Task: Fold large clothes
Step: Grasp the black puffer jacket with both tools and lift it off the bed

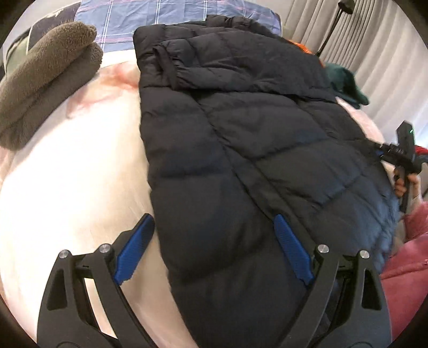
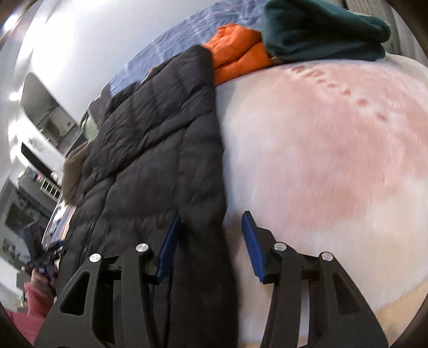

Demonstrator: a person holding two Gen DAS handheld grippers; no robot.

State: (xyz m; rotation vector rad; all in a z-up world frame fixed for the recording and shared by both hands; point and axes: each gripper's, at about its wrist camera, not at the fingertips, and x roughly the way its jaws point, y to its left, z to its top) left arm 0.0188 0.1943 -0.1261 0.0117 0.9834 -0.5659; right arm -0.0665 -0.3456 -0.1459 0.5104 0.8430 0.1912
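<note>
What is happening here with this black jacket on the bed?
A person is folding a black puffer jacket on a pale fluffy blanket. The left tongs are open, straddling the near hem. The right tongs are also open, around the jacket's side edge. Neither grips yet. Brown, orange and dark green garments lie nearby.

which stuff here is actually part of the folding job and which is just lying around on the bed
In the job:
black puffer jacket
left tongs, open at its near hem
right tongs, open astride its side edge

Lying about:
brown fleece
orange garment
dark green garment
blue plaid bedding
</note>
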